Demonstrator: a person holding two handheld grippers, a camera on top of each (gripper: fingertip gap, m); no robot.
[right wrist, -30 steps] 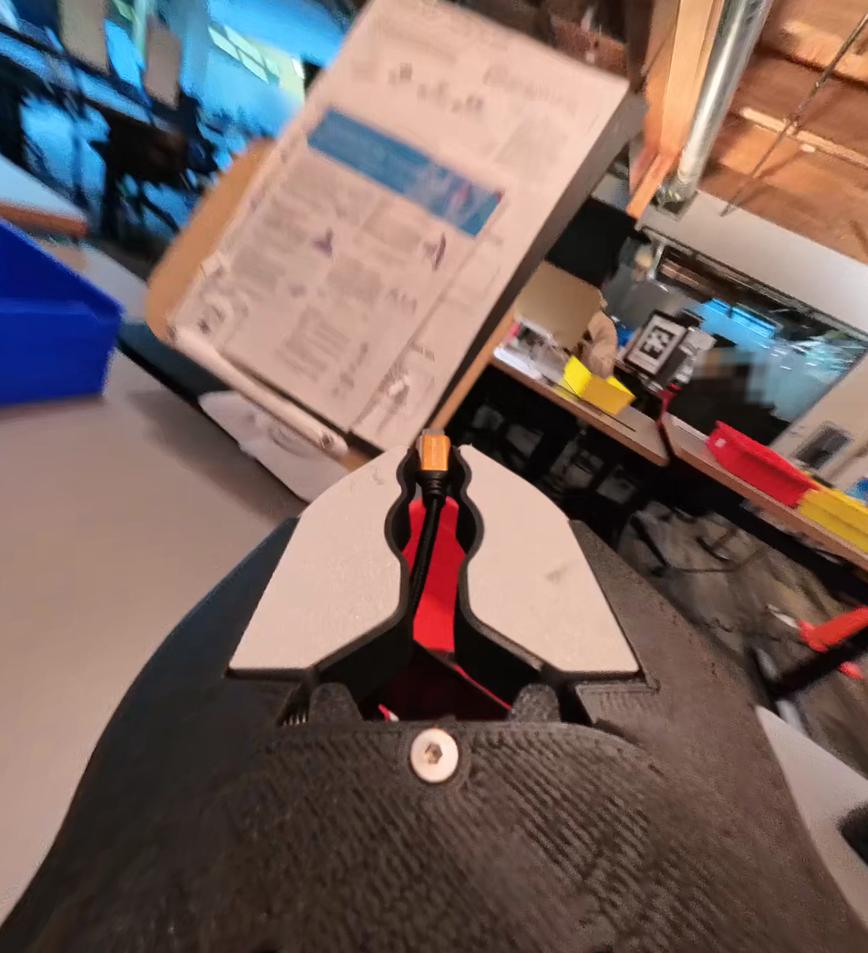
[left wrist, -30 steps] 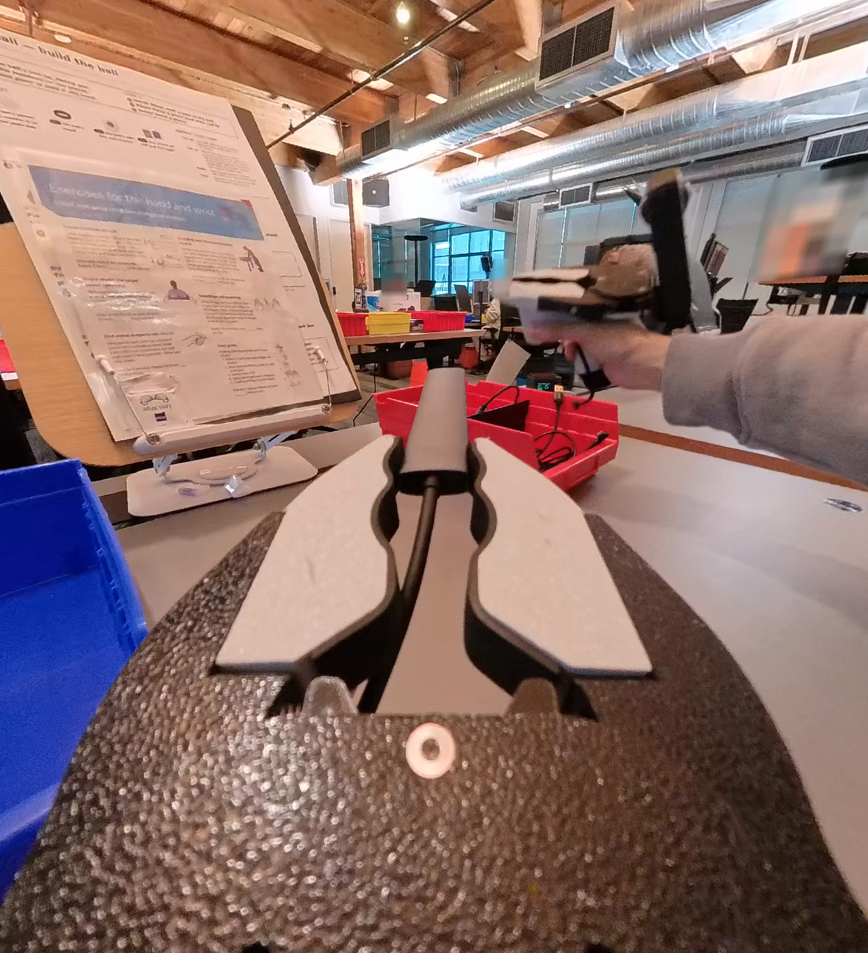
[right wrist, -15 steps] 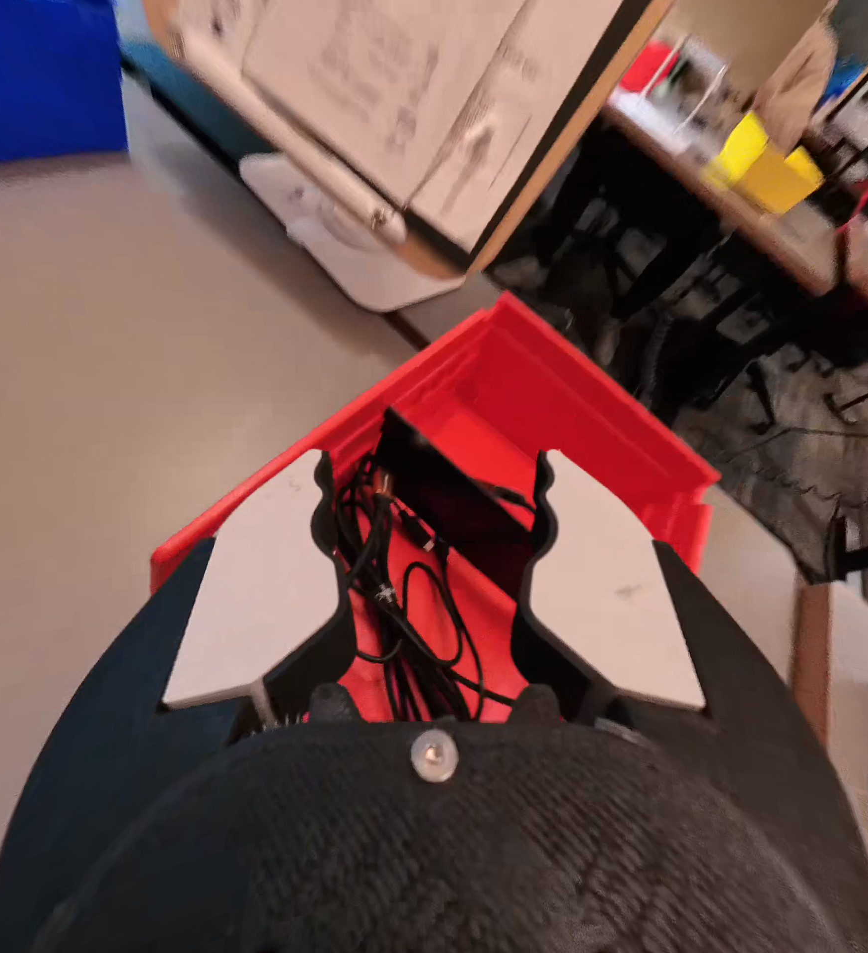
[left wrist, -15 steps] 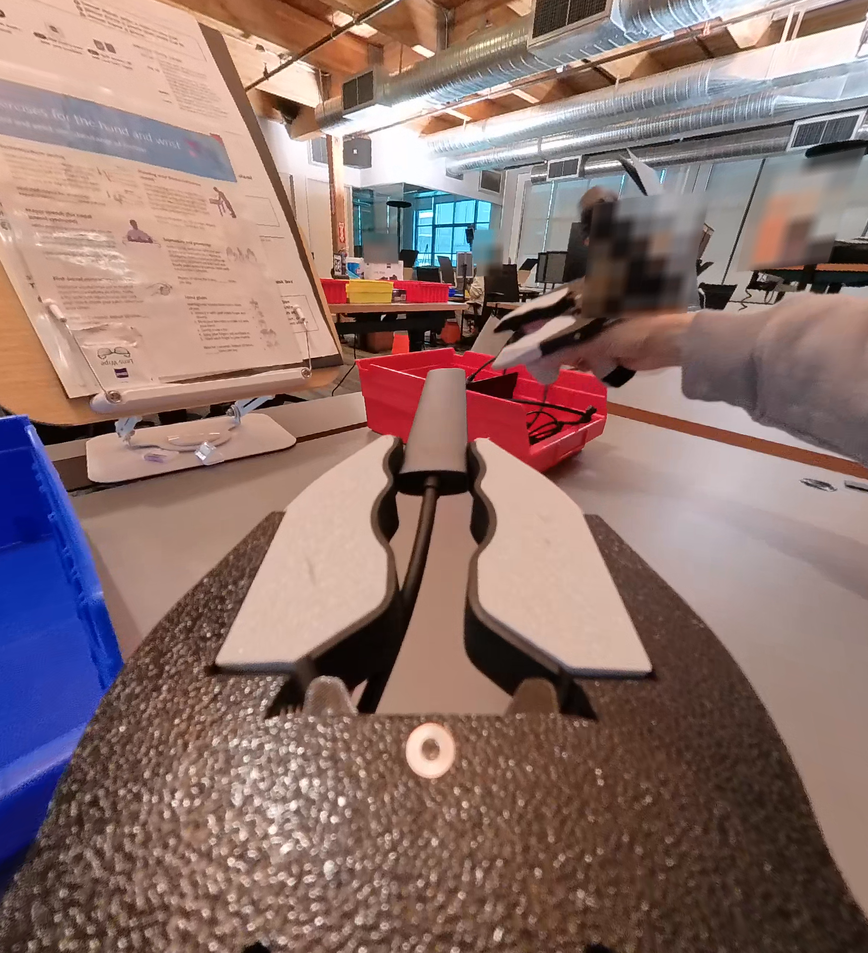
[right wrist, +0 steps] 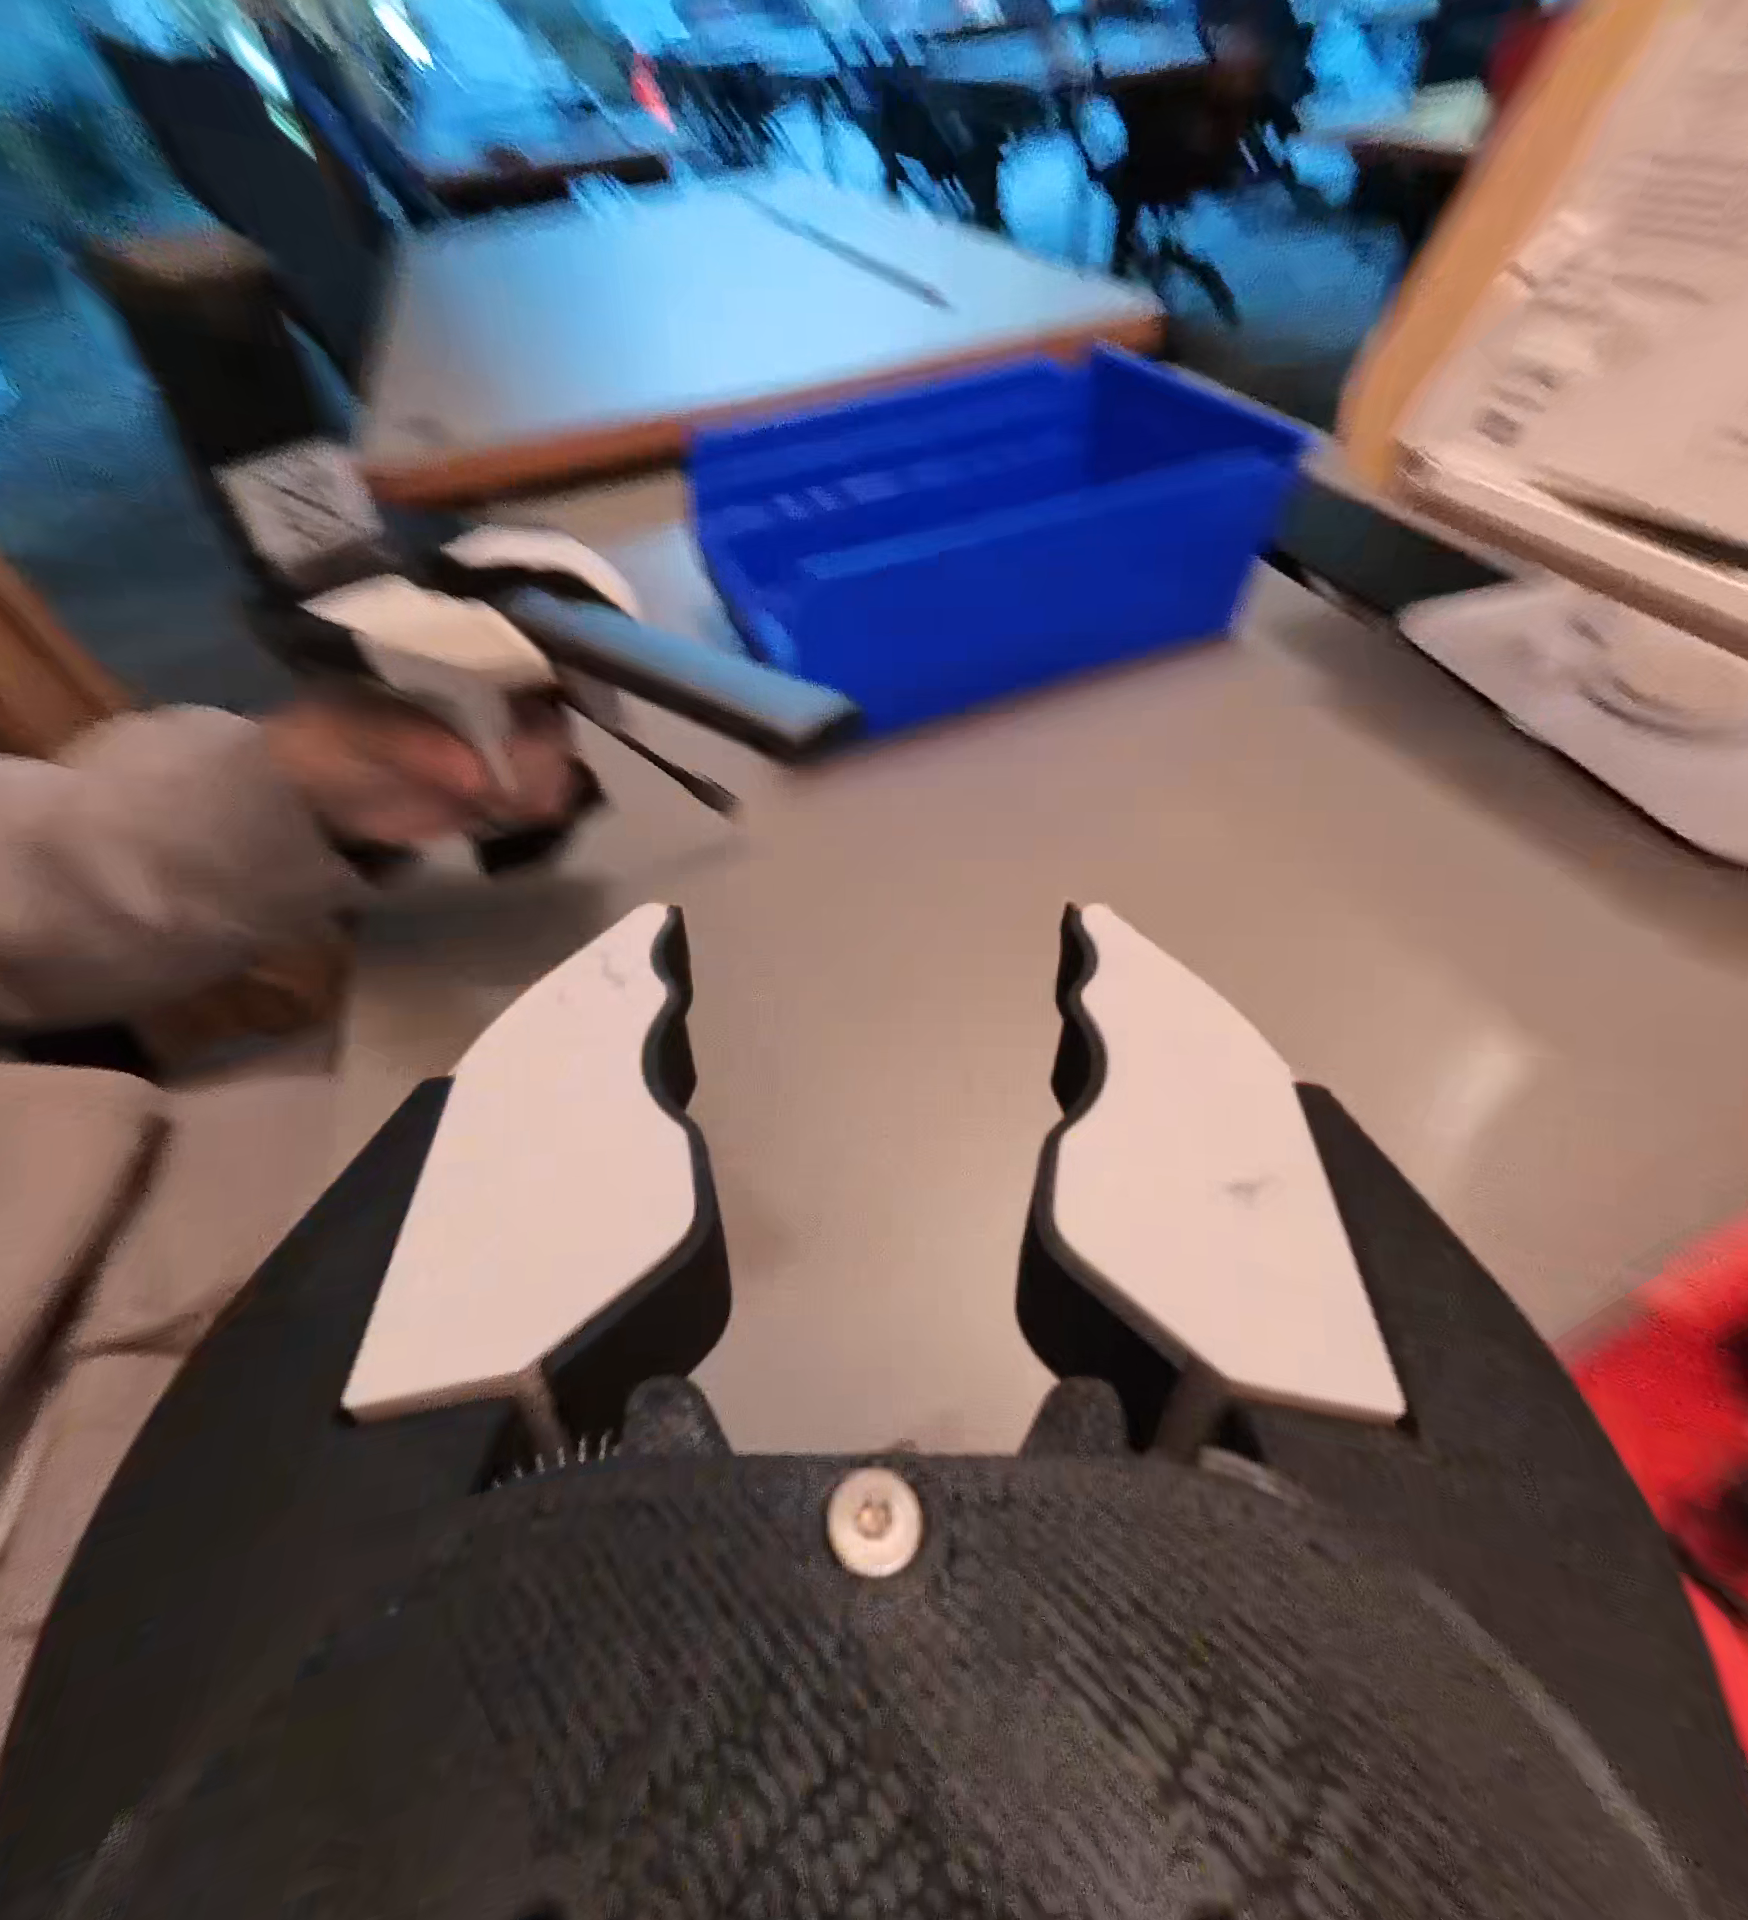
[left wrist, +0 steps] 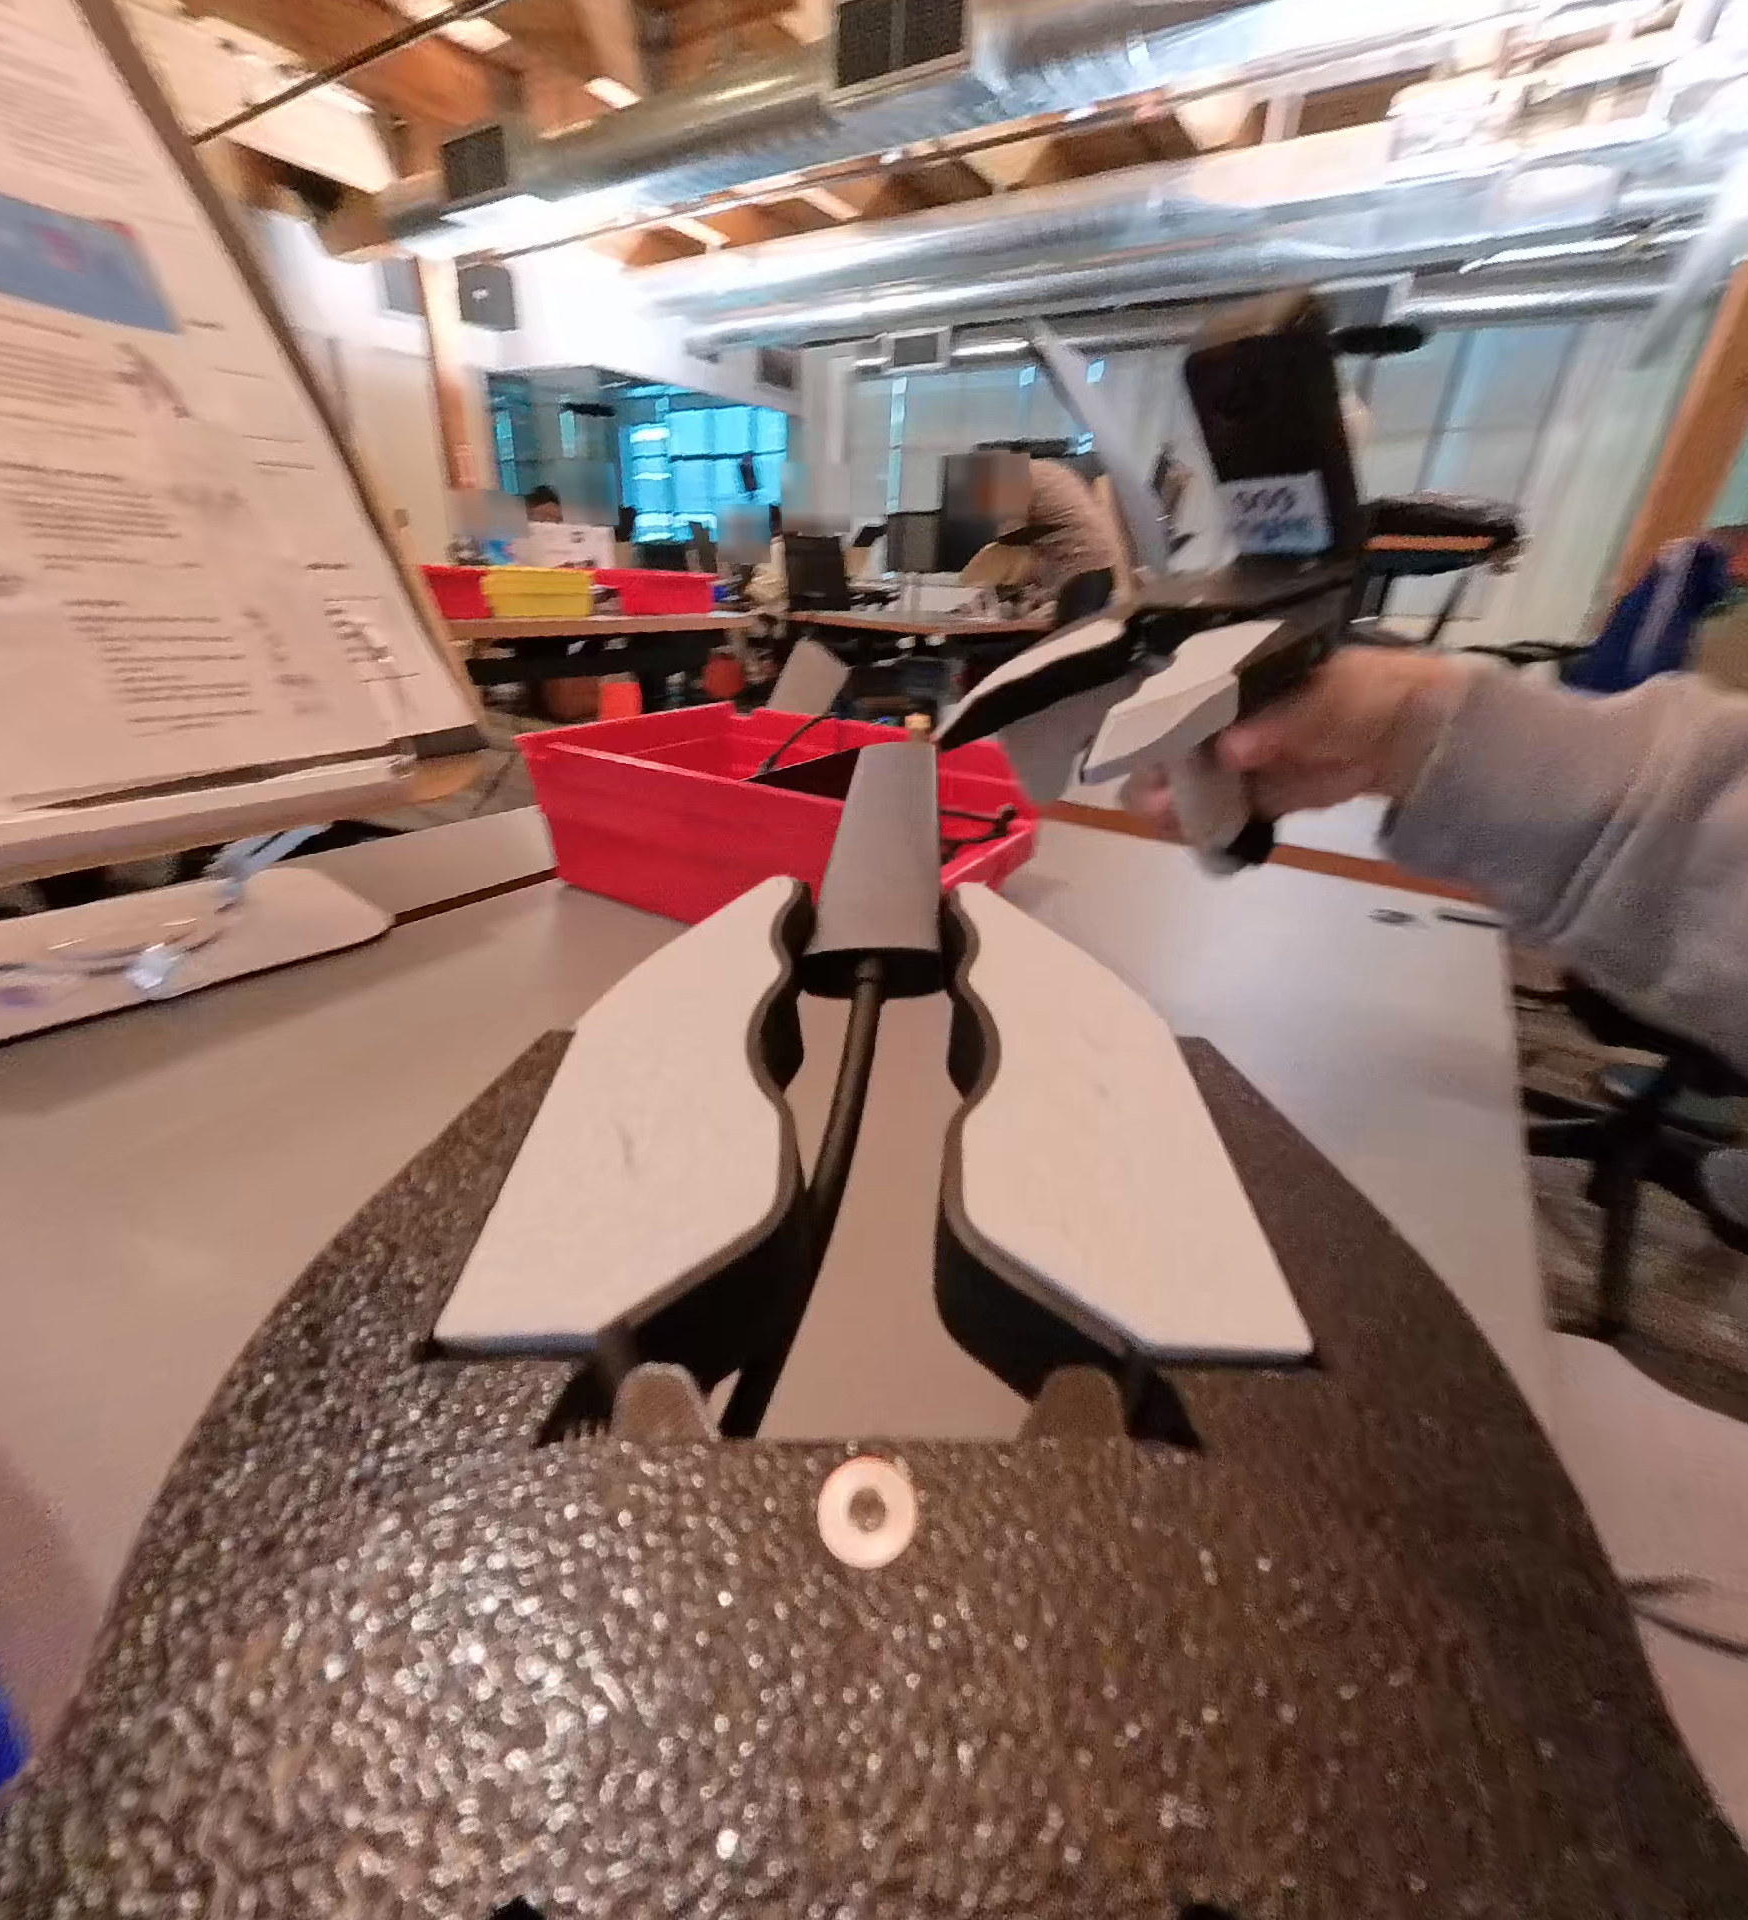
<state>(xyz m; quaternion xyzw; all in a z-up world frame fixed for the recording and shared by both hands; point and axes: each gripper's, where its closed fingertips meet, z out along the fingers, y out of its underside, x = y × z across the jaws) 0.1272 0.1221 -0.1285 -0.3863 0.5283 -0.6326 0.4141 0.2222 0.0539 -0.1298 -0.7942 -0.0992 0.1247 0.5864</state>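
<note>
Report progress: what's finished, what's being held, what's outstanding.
Done: cables lie in the red bin. In hand: the left gripper is shut on a dark grey adapter with a black cord; the right gripper is open and empty above the table. Left: unclear; blue bin contents not visible.

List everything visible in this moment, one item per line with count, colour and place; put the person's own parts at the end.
dark grey slim device with a black cable: one, clamped between the left gripper's fingers, cable trailing back.
red bin: one, on the table ahead of the left gripper, black cables inside.
blue bin: one, on the table's far side in the right wrist view.
document stand with printed sheets: one, white pages on a wooden board, left of the red bin.
table: one, grey top.
background bins: red and yellow, on a distant desk.
left gripper: shut on the device.
right gripper: open, empty, above bare table.
hand: grey sleeve, holds the right gripper.
</note>
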